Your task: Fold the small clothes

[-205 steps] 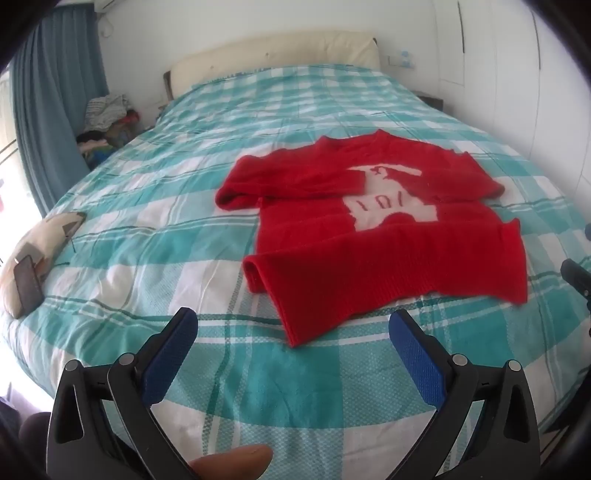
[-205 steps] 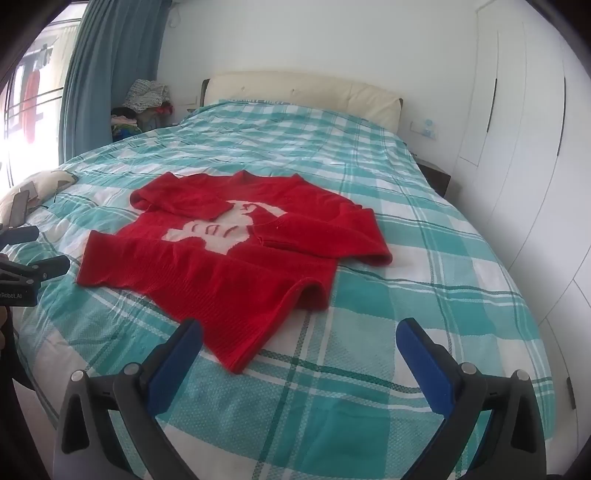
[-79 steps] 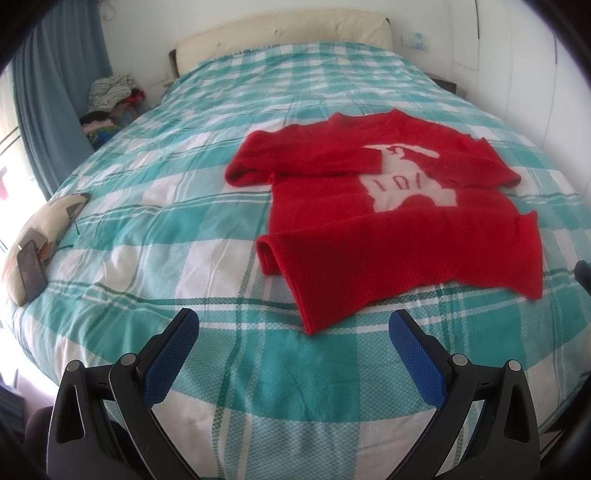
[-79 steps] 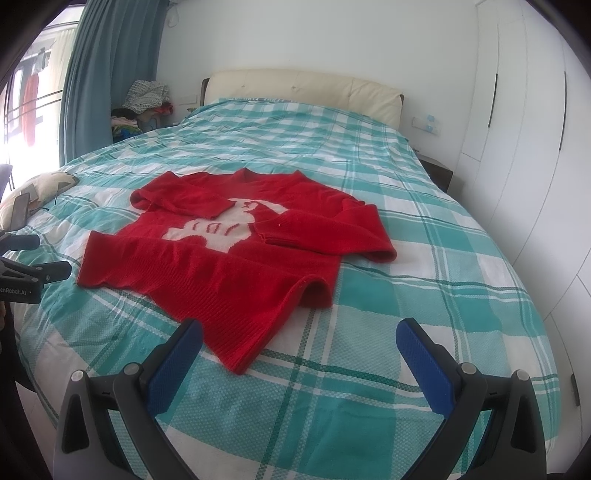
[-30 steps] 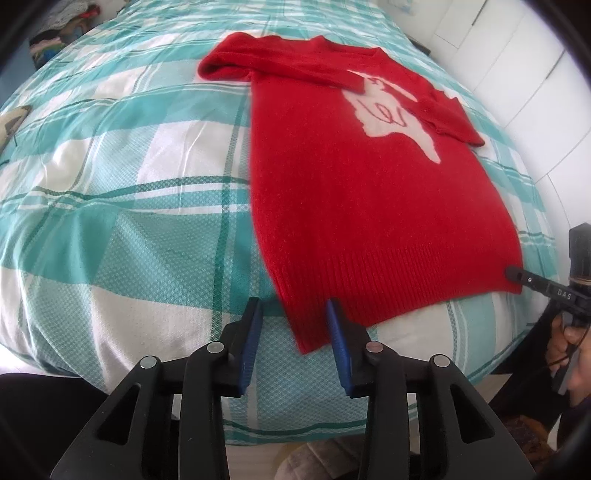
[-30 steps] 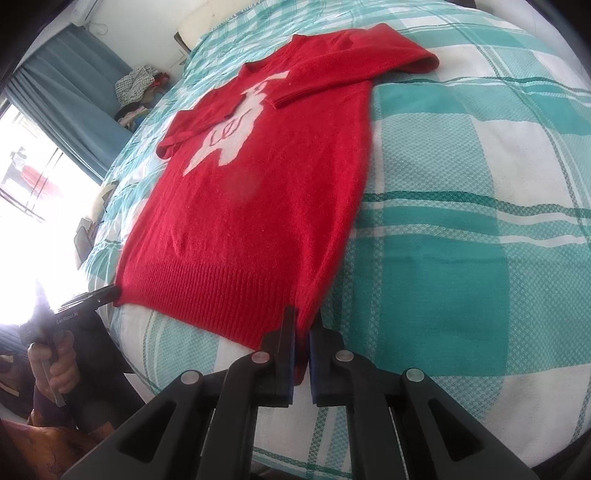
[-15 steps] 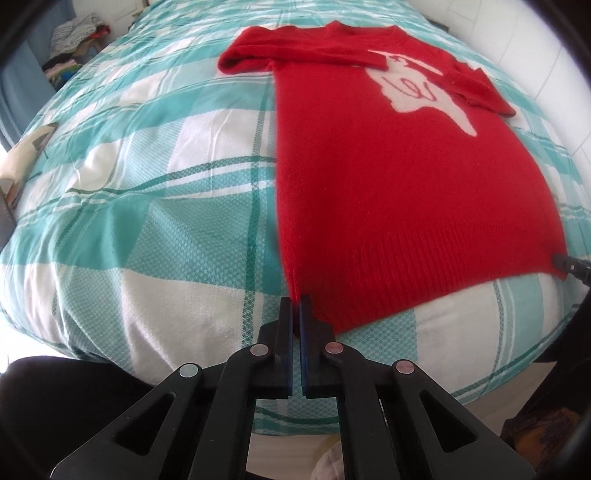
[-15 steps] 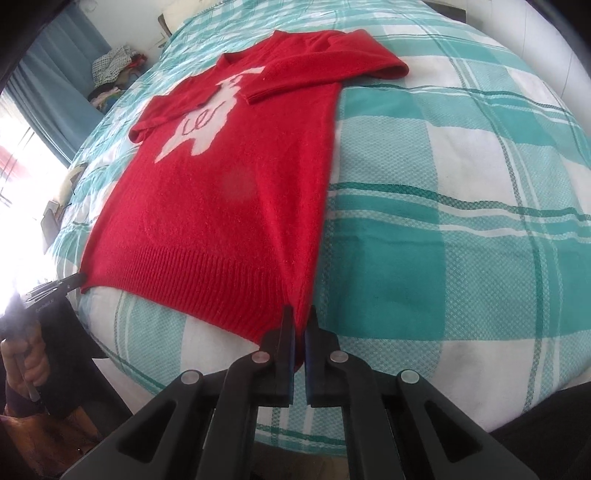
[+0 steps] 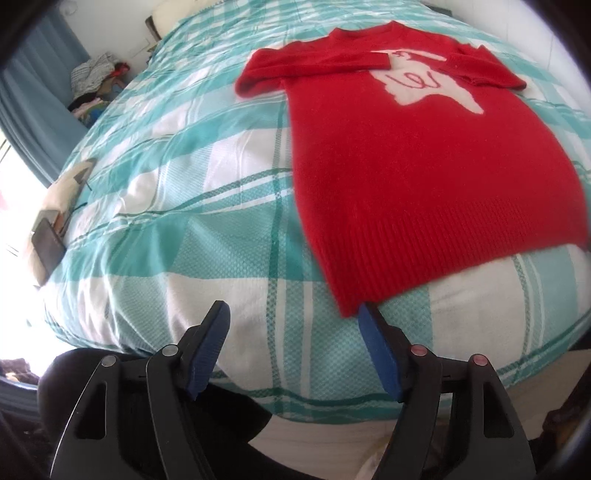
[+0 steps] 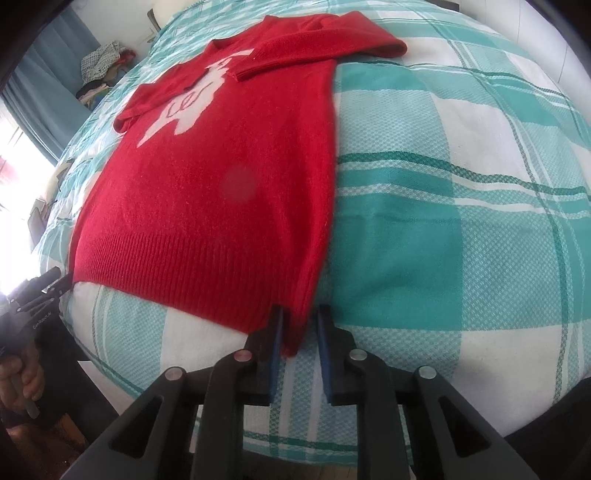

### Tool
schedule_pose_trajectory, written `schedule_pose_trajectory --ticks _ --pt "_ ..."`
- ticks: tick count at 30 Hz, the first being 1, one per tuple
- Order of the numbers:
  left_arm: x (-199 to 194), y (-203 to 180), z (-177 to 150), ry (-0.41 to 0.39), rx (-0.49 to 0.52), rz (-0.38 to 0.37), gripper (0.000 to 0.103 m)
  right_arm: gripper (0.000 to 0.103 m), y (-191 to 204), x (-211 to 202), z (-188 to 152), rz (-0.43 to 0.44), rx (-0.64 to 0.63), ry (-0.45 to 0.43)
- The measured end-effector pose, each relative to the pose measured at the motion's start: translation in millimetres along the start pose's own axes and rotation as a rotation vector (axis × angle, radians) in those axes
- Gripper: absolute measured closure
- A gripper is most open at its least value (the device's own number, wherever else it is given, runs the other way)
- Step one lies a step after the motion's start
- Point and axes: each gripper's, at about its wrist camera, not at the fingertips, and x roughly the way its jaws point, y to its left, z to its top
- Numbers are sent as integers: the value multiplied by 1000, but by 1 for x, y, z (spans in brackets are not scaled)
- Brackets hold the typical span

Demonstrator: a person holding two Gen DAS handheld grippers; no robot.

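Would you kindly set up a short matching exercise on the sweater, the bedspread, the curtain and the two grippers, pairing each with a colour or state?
1. sweater
2. bedspread
3. curtain
4. left gripper
5. right gripper

a. blue
b. jaws wide apart, nothing between them
c. red with a pale motif
d. teal and white plaid
e. jaws narrowly apart, hem corner between them

Pairs: 1-c, 2-d, 3-a, 4-b, 5-e

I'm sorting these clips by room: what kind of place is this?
Most likely a bedroom: a red sweater lies on a bed with a teal plaid cover, a padded headboard at its far end, and blue curtains by a bright window.
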Motion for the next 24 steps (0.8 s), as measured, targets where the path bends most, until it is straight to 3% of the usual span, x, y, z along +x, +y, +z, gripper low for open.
schedule_pose_trajectory --ticks 4,7,9,11,13,16,20,24 --pt "-40 25 2 -90 -19 35 27 73 -5 -38 10 -64 -62 -24" --pt "-61 44 31 -207 -85 7 18 71 -2 -74 47 -162 -170 -164" --pt "-67 47 56 -284 -134 -30 15 60 9 -87 80 -202 -264 -282" --pt "-62 44 81 -345 -182 -59 15 51 25 -81 114 -161 -360 -353" --pt "-49 38 100 -379 -237 -121 15 50 40 -58 145 -68 -411 -356" --pt "-19 27 109 -363 -299 -175 15 51 69 -9 177 -6 -481 -314" --pt "20 12 106 -205 -263 -137 18 51 99 43 197 -56 -592 -287" --pt "19 9 102 -221 -240 -101 18 51 92 84 216 -98 -565 -233"
